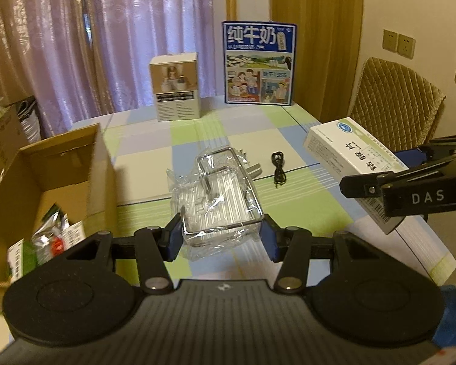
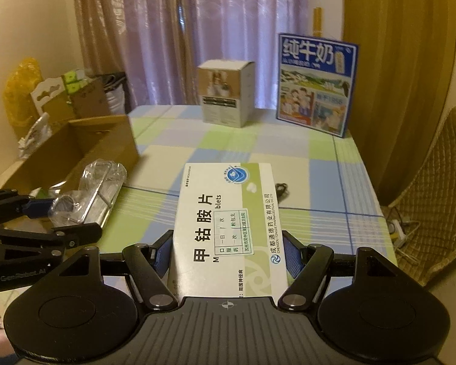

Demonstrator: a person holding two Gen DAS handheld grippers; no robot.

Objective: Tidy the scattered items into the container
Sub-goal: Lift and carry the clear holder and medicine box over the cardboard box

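several packets already lie in the cardboard box [image 1: 54, 164], while the left gripper [image 1: 222, 237] clamps a plastic-wrapped rack [image 1: 219, 191], the right gripper [image 2: 226, 252] clamps a medicine box [image 2: 225, 225], and a black cable [image 1: 278, 167] waits on the table [image 1: 288, 127].

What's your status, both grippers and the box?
Left gripper shut on wrapped rack. Right gripper shut on medicine box. Cardboard box open, left. Cable remains.
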